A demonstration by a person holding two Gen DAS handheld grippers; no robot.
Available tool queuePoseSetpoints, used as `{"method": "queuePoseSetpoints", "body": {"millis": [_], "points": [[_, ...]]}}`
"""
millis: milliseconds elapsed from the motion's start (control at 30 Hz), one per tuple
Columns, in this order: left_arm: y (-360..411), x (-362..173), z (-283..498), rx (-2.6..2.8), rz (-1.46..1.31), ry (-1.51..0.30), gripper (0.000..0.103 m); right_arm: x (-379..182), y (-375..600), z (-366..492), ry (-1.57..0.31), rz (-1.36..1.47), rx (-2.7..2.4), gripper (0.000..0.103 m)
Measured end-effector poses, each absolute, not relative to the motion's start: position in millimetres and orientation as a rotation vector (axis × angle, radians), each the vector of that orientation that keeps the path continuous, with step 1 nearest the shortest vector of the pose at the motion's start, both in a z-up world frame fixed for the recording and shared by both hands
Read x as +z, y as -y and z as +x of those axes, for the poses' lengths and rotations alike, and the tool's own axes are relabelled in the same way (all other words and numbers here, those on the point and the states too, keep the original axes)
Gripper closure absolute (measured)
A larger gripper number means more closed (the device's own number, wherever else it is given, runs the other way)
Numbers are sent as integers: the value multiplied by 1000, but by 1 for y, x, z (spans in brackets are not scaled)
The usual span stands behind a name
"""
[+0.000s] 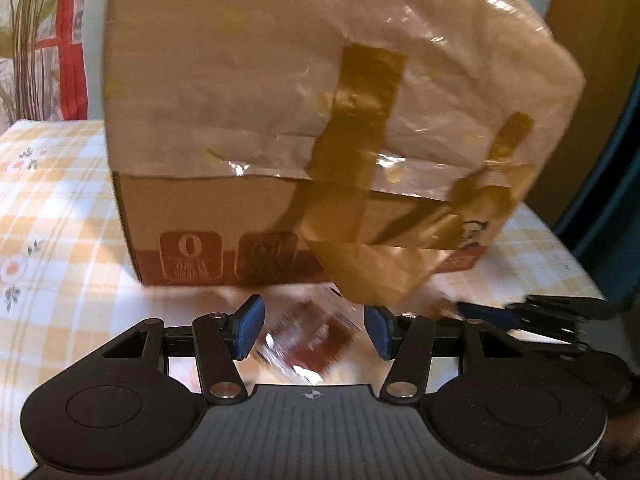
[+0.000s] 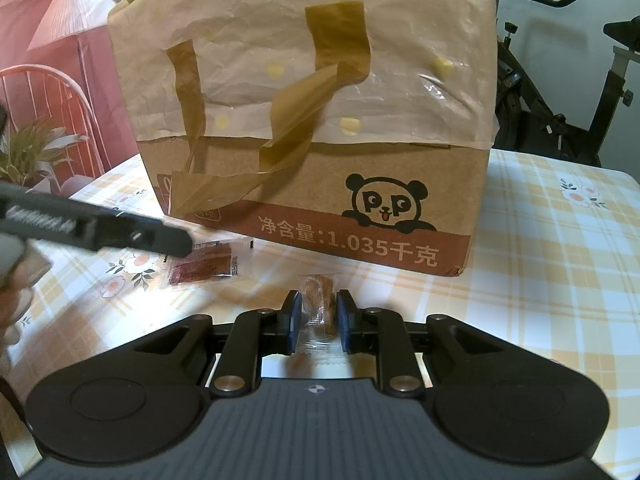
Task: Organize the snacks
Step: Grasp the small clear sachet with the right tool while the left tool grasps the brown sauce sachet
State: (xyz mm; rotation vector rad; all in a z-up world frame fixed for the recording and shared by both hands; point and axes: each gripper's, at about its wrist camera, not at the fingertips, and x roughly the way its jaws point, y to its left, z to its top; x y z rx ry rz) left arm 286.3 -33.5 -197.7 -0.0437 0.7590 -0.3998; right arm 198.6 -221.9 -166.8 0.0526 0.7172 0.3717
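1. In the left wrist view we see the left gripper with its blue pads standing well apart. A clear-wrapped red snack packet lies on the checked tablecloth between them, and neither pad presses on it. This frame is motion-blurred.
2. The same view shows the cardboard box filling the upper centre, a plastic bag over its top and a brown bag handle hanging down its front. At the right edge the right gripper's tip is just visible, blurred.
3. In the right wrist view we see the right gripper clamped on a small clear-wrapped brown snack, both pads touching it, close in front of the box.
4. Only this view shows the panda print and the printed weight band on the box face.
5. Only here do we see the left gripper from outside, entering at centre left above the red packet, with part of a hand at the left edge.
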Motion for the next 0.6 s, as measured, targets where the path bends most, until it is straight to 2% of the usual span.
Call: {"method": "queuePoseSetpoints", "body": {"millis": [267, 600], "points": [[56, -214, 288, -452, 63, -760, 45, -167, 224, 199, -720, 76, 376, 82], [62, -215, 277, -420, 66, -780, 45, -167, 225, 200, -720, 73, 375, 82]]}}
